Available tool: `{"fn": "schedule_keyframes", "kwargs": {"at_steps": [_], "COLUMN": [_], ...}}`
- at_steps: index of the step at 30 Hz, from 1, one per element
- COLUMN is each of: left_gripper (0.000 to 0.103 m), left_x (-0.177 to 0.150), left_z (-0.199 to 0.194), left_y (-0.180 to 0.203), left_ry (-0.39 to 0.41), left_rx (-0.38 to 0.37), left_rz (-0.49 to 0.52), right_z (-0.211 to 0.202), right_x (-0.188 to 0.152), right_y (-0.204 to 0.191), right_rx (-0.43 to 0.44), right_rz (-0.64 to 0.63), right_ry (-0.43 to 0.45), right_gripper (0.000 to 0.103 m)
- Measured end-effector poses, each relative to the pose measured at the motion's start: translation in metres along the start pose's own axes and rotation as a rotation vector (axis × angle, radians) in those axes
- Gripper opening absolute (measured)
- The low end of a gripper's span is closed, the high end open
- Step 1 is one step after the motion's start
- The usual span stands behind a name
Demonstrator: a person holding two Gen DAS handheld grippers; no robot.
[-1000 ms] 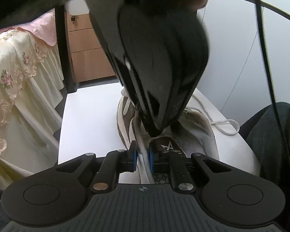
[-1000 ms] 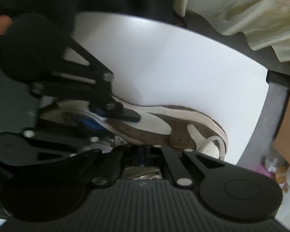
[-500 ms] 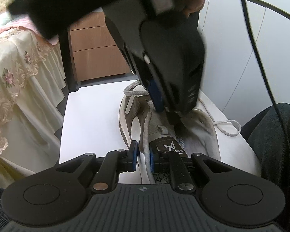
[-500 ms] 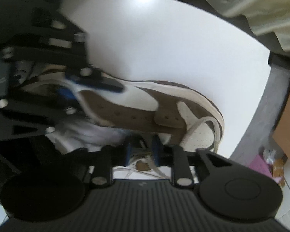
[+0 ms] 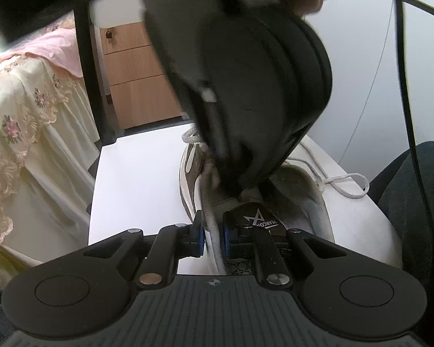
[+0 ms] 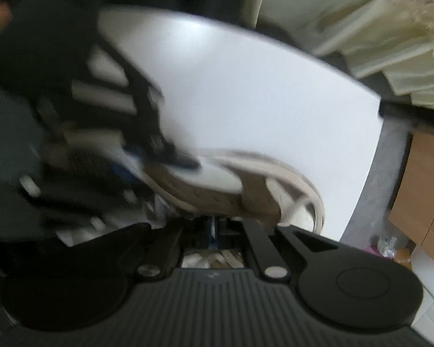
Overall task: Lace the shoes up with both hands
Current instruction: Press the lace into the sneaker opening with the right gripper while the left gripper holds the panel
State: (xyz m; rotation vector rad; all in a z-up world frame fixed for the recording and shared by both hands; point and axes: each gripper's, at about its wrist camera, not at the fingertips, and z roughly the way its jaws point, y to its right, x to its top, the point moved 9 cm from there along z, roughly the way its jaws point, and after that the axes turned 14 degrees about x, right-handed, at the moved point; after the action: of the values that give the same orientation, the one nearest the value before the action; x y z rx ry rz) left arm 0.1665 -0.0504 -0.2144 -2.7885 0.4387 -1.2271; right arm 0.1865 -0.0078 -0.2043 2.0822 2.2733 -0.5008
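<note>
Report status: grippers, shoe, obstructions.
Left gripper shut on brown-and-white sneaker's collar edge. Right gripper shut over the eyelets; hold unclear, blurred. Loose white lace end on white table.

Left tongs point(image 5: 212, 238) pinched, right tongs point(image 6: 215, 228) closed

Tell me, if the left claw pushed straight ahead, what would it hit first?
Probably the other claw, which hangs just ahead over the sneaker; the left claw already pinches the shoe's collar, though depth is unclear.
</note>
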Motion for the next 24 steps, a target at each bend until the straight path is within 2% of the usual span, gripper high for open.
{"fn": "schedule_keyframes", "kwargs": {"at_steps": [3,6,8,9,10,11,12,15,17,19,21,22,24], "left_gripper": [0.015,0.015,0.015,0.015,0.015,0.015,0.015,0.015,0.015,0.015,0.016,0.016,0.016], "left_x": [0.000,0.001,0.001,0.001,0.002,0.002,0.002,0.001,0.001,0.000,0.000,-0.001,-0.001], "left_z": [0.000,0.002,0.002,0.002,0.002,0.002,0.002,0.001,0.000,0.000,-0.001,-0.001,-0.003], "left_y": [-0.002,-0.004,-0.004,-0.004,-0.005,-0.007,-0.008,-0.009,-0.009,-0.009,-0.008,-0.008,-0.006], "left_ry": [-0.007,-0.009,-0.011,-0.012,-0.014,-0.016,-0.018,-0.021,-0.019,-0.017,-0.013,-0.010,-0.005], "left_rx": [0.005,0.002,0.000,0.000,0.000,0.000,0.001,0.003,0.007,0.014,0.026,0.032,0.042], "left_rz": [-0.015,-0.020,-0.021,-0.022,-0.024,-0.026,-0.028,-0.029,-0.023,-0.018,-0.010,-0.002,0.015], "right_z": [-0.012,-0.025,-0.019,-0.021,-0.022,-0.022,-0.021,-0.028,-0.025,-0.014,0.001,0.002,-0.001], "right_x": [0.004,-0.009,-0.014,-0.018,-0.022,-0.023,-0.023,-0.033,-0.035,-0.036,-0.040,-0.042,-0.045], "right_y": [-0.007,0.005,0.020,0.022,0.024,0.027,0.029,0.002,-0.002,-0.002,0.001,0.001,0.001], "right_rx": [-0.004,-0.013,-0.020,-0.028,-0.032,-0.018,0.004,0.013,-0.005,-0.008,-0.048,-0.064,-0.085], "right_rz": [-0.009,0.037,0.048,0.052,0.052,0.049,0.045,0.059,0.074,0.097,0.110,0.138,0.217], "right_ry": [0.032,0.073,0.088,0.090,0.097,0.109,0.123,0.124,0.118,0.112,0.078,0.099,0.173], "right_gripper": [0.002,0.003,0.006,0.027,0.057,0.060,0.057,0.052,0.040,0.022,0.008,0.004,0.003]}}
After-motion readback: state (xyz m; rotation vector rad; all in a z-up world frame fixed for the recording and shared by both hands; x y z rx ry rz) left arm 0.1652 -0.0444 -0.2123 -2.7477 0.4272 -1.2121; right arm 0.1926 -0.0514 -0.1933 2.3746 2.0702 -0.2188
